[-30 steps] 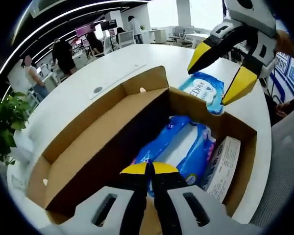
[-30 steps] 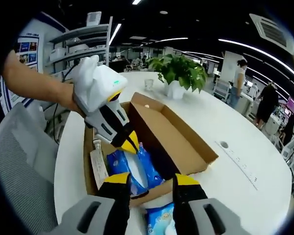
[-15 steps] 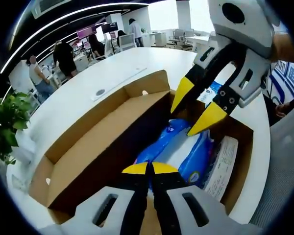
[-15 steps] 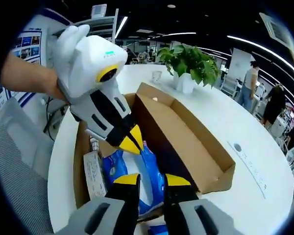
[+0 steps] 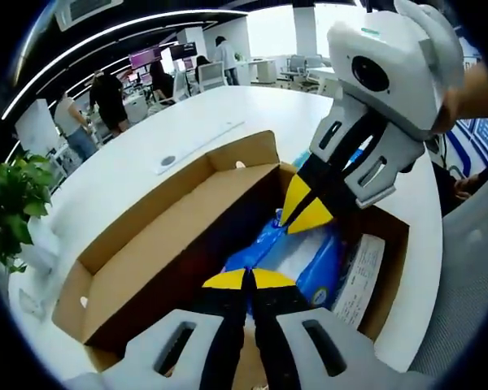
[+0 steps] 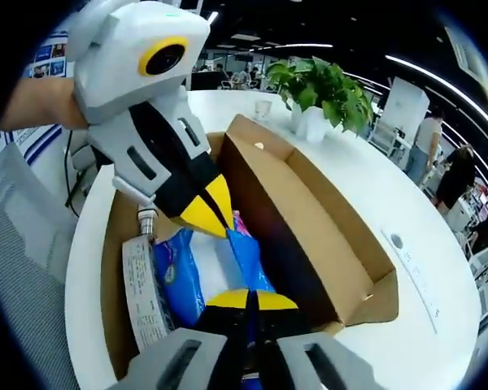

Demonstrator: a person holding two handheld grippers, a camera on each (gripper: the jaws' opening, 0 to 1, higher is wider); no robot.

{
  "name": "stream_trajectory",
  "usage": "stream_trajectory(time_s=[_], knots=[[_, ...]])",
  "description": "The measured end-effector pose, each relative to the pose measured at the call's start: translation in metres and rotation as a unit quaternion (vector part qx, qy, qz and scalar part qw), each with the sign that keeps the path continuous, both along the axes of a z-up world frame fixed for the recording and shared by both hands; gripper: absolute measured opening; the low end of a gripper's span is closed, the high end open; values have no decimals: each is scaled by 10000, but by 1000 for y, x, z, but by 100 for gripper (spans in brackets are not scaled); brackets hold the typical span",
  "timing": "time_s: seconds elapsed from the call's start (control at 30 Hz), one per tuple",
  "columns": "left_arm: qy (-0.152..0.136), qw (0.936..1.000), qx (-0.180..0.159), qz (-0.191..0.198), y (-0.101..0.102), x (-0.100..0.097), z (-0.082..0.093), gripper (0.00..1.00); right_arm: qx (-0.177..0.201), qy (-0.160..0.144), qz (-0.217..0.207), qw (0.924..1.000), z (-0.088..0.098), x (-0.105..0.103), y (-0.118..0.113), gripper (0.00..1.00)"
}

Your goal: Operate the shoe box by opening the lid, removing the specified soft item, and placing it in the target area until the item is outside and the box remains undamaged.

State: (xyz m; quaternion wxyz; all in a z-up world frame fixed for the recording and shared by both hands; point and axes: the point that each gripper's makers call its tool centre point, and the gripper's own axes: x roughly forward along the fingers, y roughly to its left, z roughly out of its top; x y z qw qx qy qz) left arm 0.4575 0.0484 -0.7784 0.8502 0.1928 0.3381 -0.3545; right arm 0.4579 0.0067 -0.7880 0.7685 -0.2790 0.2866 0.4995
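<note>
The shoe box (image 5: 159, 244) (image 6: 325, 252) sits open on the white counter (image 5: 138, 154) (image 6: 407, 211), its brown cardboard lid folded back and standing along one long side. Inside lies a blue soft pack (image 5: 297, 256) (image 6: 207, 272) with a white panel on its face, resting on the bottom of the box. Beside the pack, against the box wall, lies a narrow white carton (image 5: 358, 272) (image 6: 142, 296) with small print on it.

Both tools reach down into the box over the pack. The left hand-held gripper (image 5: 248, 280) (image 6: 205, 213) has its yellow-tipped jaws pressed together with no gap between them, just above the near end of the pack; nothing can be seen between them. The right hand-held gripper (image 6: 250, 301) (image 5: 302, 213) also has its jaws drawn together, tips meeting over the blue pack; whether they pinch the wrapper cannot be told. The two sets of tips point toward each other from opposite ends of the box and stand near one another, apart.

A hand (image 5: 472, 81) grips the right tool, and a forearm (image 6: 41, 101) leads to the left one.

On the counter beyond the box stands a green plant (image 6: 321, 81) (image 5: 12, 203) in a white pot, with a small glass (image 6: 264, 110) beside it. People (image 5: 106, 93) stand among desks in the office behind.
</note>
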Motion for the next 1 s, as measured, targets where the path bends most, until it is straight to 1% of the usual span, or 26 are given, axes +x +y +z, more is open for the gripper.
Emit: stream_trajectory(time_s=[0.17,0.33,0.43,0.5,0.6,1.0], knots=[[-58,10000,-38,15,2,0,5,0,138,-70,-80,9998,10,3,1,0],[-130,9999,-61,34,2,-2,16,0,262,-129,-147,9995,22,4,2,0],[-201,9998,-68,36,2,-4,25,0,313,-166,-145,9993,29,3,3,0],[-227,9997,-80,39,3,-3,27,0,354,-182,-146,9991,35,2,4,0],[-298,9995,-72,29,3,-6,37,0,416,-214,-155,9988,44,1,5,0],[-486,9988,-112,-6,1,-11,66,0,515,-408,-127,9978,75,-2,4,0]])
